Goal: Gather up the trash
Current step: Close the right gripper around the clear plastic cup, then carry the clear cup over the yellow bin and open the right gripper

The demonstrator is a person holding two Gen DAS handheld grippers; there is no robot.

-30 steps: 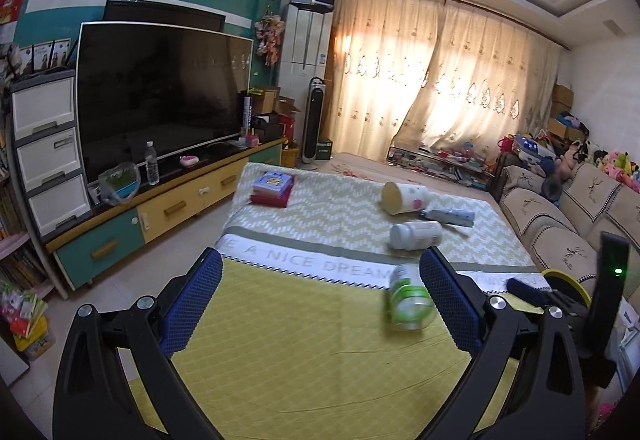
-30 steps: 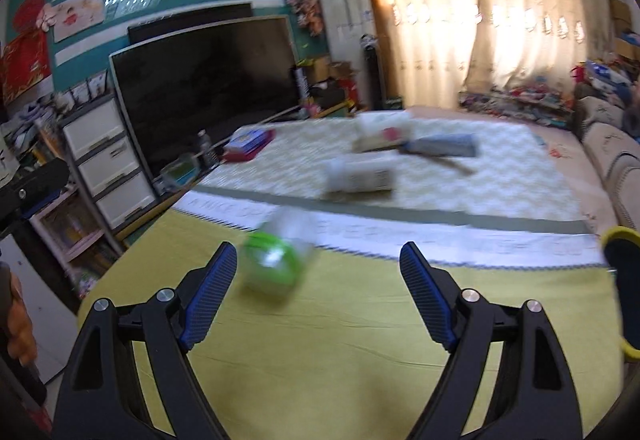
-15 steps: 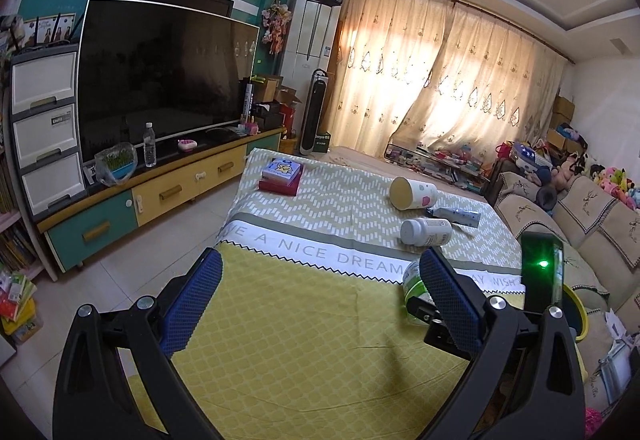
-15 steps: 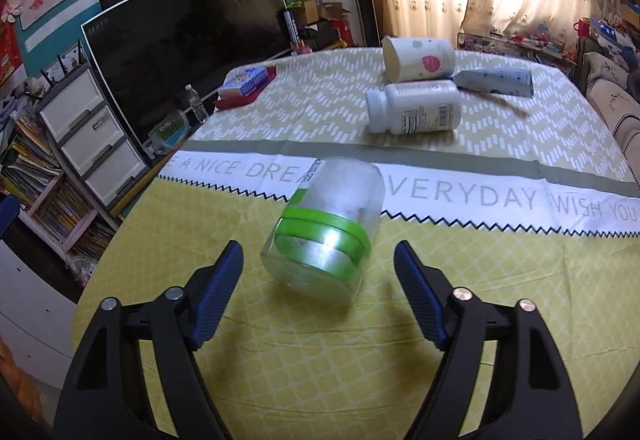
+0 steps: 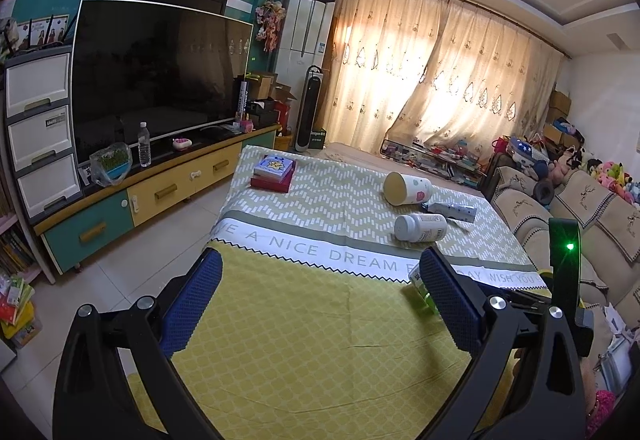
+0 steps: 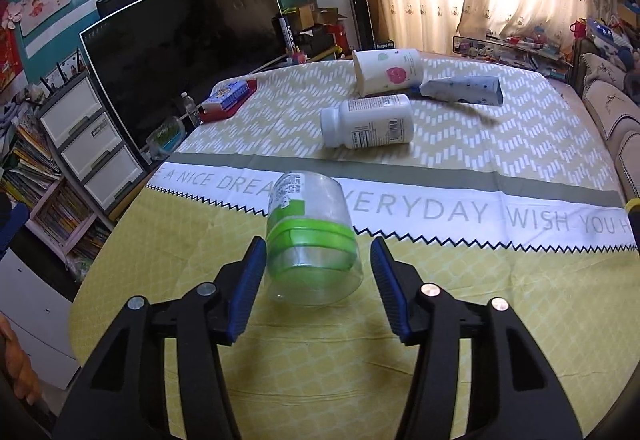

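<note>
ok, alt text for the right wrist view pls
The right gripper, its jaws just closing, straddles a clear plastic jar with a green band lying on a yellow tablecloth, pads not yet clearly pressing it. Beyond lie a white pill bottle, a paper cup and a tube.

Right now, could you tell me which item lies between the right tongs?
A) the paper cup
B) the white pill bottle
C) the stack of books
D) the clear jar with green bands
D: in the right wrist view the clear jar with green bands lies on its side between the right tongs, whose jaws have just been closing around it, while the white pill bottle lies farther off.
</note>
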